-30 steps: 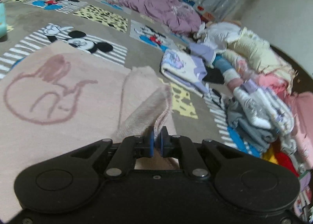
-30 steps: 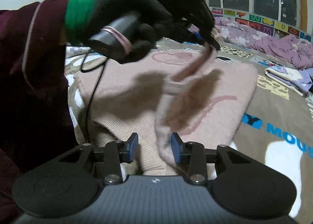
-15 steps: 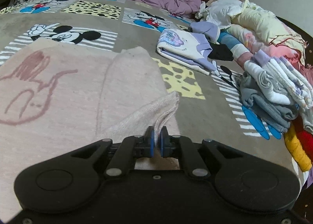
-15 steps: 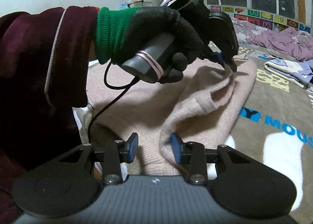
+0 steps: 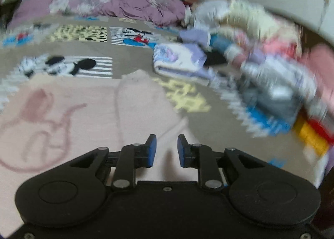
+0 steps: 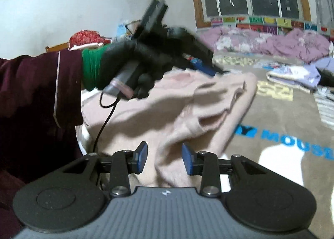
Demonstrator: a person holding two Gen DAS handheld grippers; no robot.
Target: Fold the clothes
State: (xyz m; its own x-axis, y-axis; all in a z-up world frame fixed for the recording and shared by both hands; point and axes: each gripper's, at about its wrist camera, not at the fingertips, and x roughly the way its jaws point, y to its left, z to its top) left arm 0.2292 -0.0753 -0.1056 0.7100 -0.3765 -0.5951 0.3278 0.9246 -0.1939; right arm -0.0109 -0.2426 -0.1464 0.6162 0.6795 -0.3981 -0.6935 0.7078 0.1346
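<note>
Over the cartoon-print blanket [image 5: 133, 50], my left gripper [image 5: 165, 149] had just opened, releasing the pink knitted sweater [image 5: 83, 101]; my right gripper [image 6: 165, 158] stood apart around its fold.

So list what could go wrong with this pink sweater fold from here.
1. The left tongs have just been opening and nothing is between the pads, so the folded-in sleeve may slide back out.
2. The pink sweater lies bunched between the open right tongs; closing there could trap extra layers.
3. The left handle's cable dangles over the sweater and could snag it.
</note>
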